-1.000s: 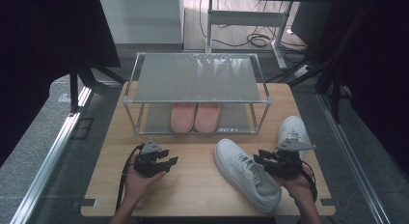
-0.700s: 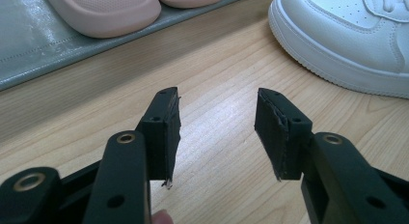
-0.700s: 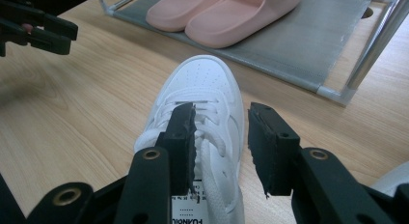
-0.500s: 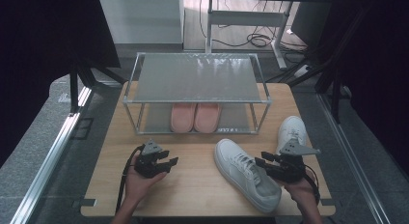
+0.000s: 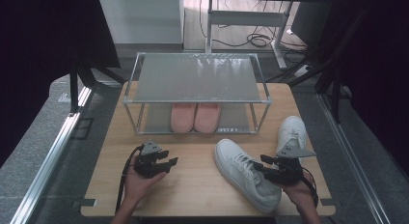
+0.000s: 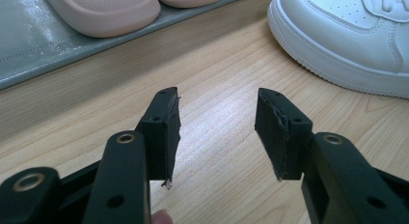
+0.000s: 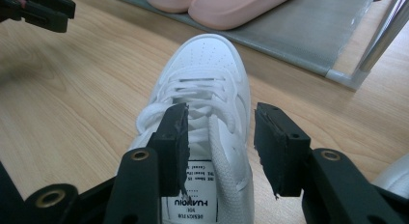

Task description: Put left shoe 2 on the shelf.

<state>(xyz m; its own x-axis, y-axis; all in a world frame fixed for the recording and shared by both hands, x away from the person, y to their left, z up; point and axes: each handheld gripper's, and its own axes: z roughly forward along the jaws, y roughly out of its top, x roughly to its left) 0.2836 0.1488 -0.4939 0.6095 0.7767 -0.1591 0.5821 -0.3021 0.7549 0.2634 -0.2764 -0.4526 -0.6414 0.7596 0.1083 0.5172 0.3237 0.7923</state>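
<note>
Right gripper view shows the right tongs (image 7: 219, 137) just spread off the white sneaker's (image 7: 202, 89) collar, likely releasing it, while the left tongs (image 6: 217, 132) sit spread, empty.

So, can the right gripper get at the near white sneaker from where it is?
Probably yes: the right gripper sits at the white sneaker collar, jaws just opened wide, the collar's side wall between them, nothing in the way.

A white lace-up sneaker (image 5: 246, 173) lies upright on the wooden table, toe toward the rack.
</note>
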